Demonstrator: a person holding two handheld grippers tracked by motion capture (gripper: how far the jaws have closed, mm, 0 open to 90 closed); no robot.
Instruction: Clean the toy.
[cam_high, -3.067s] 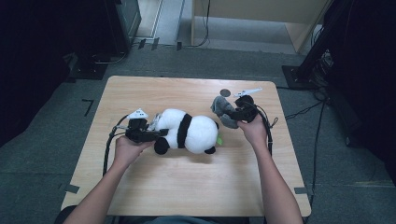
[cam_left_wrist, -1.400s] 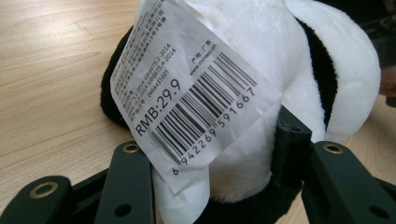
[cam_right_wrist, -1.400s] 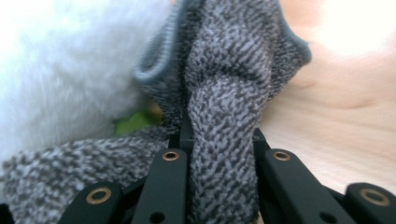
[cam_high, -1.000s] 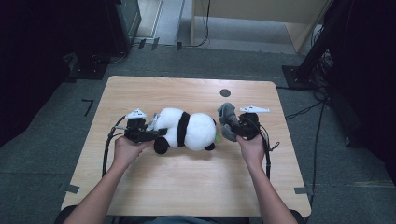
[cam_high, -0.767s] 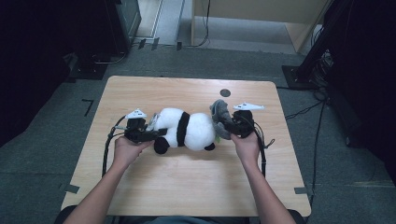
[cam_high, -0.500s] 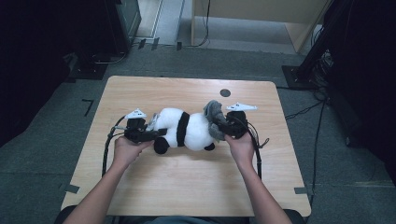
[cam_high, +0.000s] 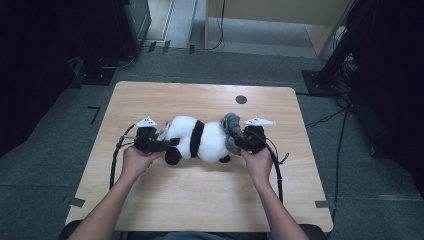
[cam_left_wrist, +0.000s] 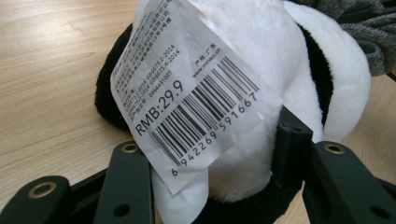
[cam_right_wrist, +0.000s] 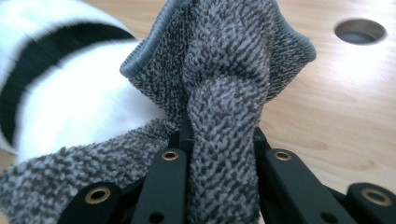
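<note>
Left gripper (cam_high: 159, 145) fingers are clamping part-closed on the panda toy (cam_high: 197, 140) lying mid-counter (cam_high: 175, 200). Its paper tag (cam_left_wrist: 187, 88) is reading "RMB:29.9", barcode 6942269591667. Right gripper (cam_high: 239, 139) fingers are pinching nearly shut on the grey cloth (cam_right_wrist: 224, 93), pressing against the panda. A round hole (cam_high: 241, 99) is sitting behind.

A toy panda (cam_high: 197, 141) lies on its side on the wooden table (cam_high: 200, 200). The left gripper (cam_high: 161, 144) holds one end of the panda. The right gripper (cam_high: 239, 140) pinches a grey cloth (cam_high: 230, 131) that touches the panda's other end, and a small round hole (cam_high: 241, 99) sits near the table's far edge.
</note>
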